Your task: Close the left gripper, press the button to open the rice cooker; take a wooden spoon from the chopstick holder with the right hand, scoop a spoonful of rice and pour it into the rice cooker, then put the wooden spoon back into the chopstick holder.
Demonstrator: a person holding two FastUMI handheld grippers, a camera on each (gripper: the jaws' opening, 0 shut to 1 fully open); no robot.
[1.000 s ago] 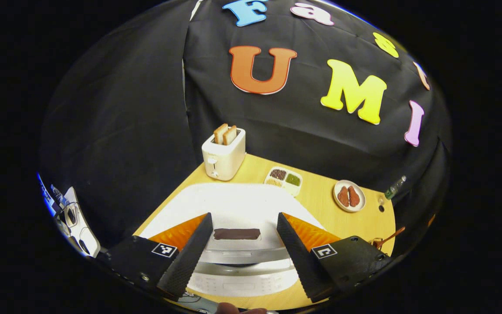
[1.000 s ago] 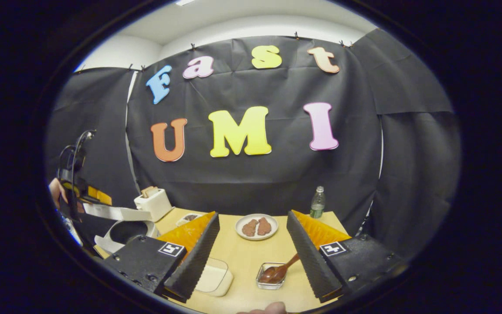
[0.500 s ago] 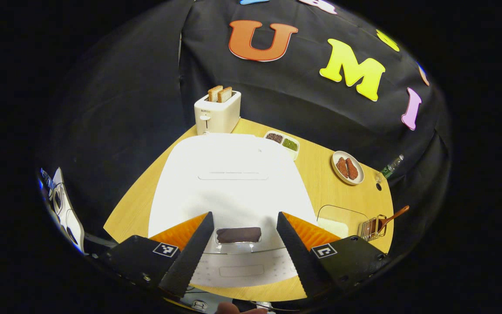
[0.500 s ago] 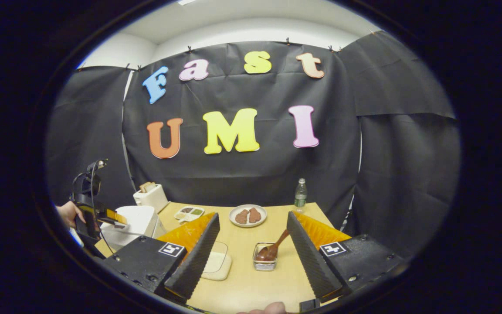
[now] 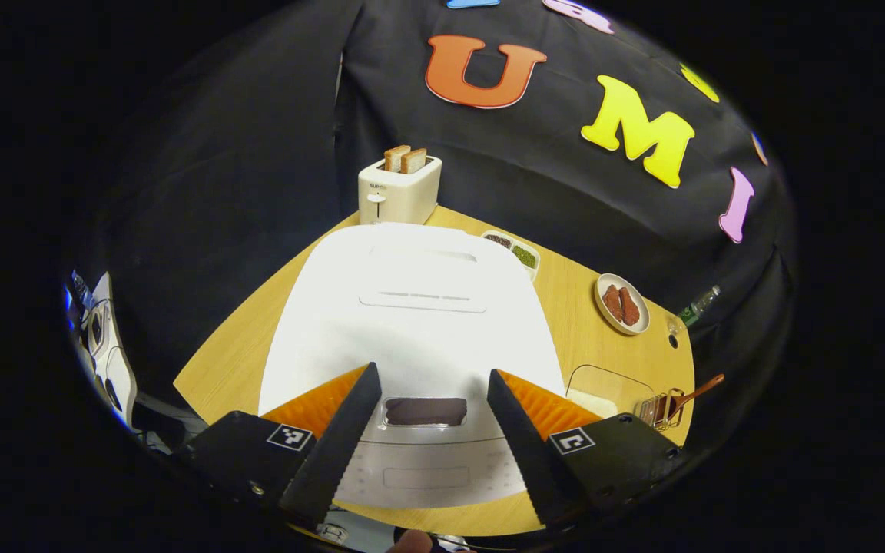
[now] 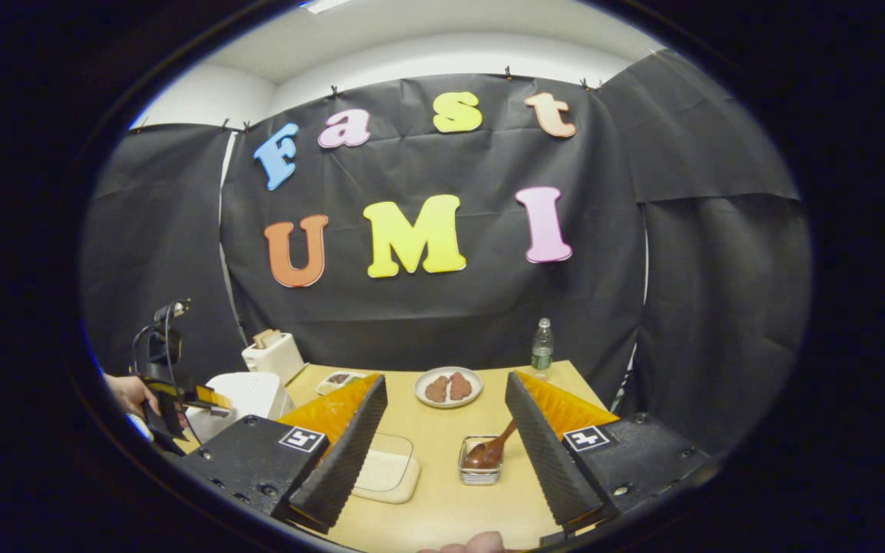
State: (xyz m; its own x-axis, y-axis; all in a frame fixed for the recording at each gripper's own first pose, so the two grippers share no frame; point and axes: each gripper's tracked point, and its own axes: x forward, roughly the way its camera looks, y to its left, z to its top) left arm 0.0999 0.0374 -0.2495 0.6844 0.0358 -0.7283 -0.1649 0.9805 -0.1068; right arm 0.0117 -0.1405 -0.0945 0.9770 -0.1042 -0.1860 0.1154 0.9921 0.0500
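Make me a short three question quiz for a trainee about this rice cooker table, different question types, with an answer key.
1. True or false: the rice cooker lid is down.
2. Where is the wooden spoon? A) in the chopstick holder B) in the right tool C) on the plate
3. Fill in: two slices of bread stand in the ______.

Key: 1 true; 2 A; 3 toaster. Both the left tool and the right tool are open and hold nothing.
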